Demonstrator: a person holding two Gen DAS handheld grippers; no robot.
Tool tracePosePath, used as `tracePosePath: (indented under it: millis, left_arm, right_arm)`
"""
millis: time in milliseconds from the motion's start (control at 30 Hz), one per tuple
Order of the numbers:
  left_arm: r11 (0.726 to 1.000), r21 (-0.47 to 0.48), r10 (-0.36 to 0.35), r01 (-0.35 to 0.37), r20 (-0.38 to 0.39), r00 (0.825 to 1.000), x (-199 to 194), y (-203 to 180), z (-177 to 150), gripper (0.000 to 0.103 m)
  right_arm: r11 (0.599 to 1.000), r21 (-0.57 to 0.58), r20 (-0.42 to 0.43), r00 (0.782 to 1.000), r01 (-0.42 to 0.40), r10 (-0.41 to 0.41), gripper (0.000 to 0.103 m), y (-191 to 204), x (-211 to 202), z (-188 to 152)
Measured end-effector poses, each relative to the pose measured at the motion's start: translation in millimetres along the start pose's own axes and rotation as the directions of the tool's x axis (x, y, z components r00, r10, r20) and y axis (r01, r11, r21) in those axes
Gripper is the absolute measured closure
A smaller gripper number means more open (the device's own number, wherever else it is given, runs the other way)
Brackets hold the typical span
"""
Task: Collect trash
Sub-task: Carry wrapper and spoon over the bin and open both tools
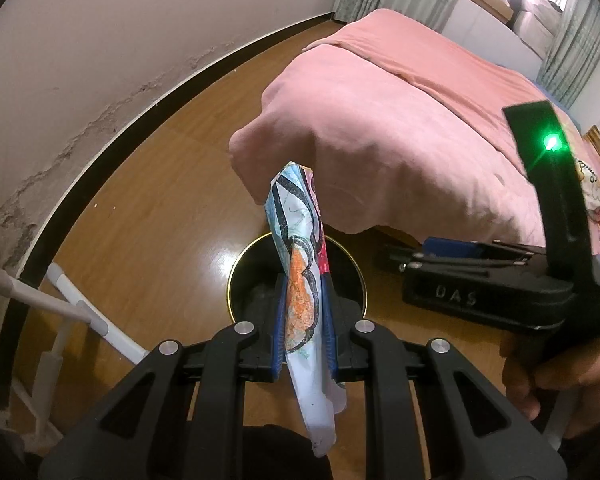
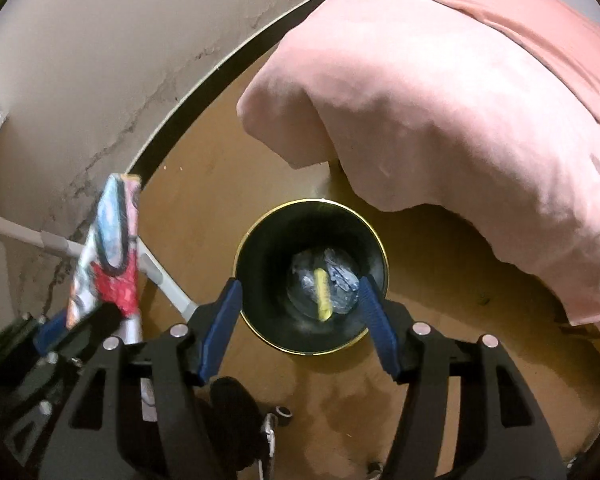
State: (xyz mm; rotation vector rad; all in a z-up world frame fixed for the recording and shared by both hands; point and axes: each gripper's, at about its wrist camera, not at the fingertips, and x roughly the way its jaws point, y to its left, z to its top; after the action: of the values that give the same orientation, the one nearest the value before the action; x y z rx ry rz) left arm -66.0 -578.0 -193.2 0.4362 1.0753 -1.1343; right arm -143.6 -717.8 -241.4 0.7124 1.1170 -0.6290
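My left gripper (image 1: 303,316) is shut on a folded, colourfully drawn paper (image 1: 300,264) that stands up between its blue pads, above and just in front of a black round bin (image 1: 240,280) with a gold rim. In the right wrist view the same paper (image 2: 108,256) shows at the left, held beside the bin. My right gripper (image 2: 300,300) is open and empty, right above the bin (image 2: 268,248). A yellow piece (image 2: 322,294) and crumpled plastic (image 2: 340,276) lie at the bin's bottom.
A bed with a pink quilt (image 1: 400,132) overhangs just beyond the bin (image 2: 440,100). A wall with a dark skirting (image 1: 120,128) runs on the left. White tube legs (image 1: 80,308) stand at the left. The floor (image 1: 172,216) is wood.
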Motion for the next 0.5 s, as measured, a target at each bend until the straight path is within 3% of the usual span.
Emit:
tracePosePath:
  millis: [300, 400, 467, 500]
  left_arm:
    - [1.0, 0.018, -0.025, 0.025, -0.016, 1.0, 8, -8, 8, 0.087]
    - [0.999, 0.032, -0.031, 0.032, -0.013, 0.999, 11, -14, 14, 0.07]
    - [0.999, 0.032, -0.032, 0.032, -0.003, 0.999, 10, -17, 18, 0.05]
    - [0.999, 0.033, -0.03, 0.03, 0.003, 1.0, 9, -18, 20, 0.047]
  right_arm:
    - [0.992, 0.117, 0.082, 0.995, 0.046, -0.056, 0.044, -22, -16, 7]
    - [0.984, 0.169, 0.114, 0.991, 0.054, -0.074, 0.042, -33, -24, 8]
    - [0.981, 0.184, 0.127, 0.989, 0.055, -0.079, 0.042, -36, -29, 8]
    - [0.98, 0.19, 0.133, 0.988, 0.054, -0.08, 0.042, -37, -31, 8]
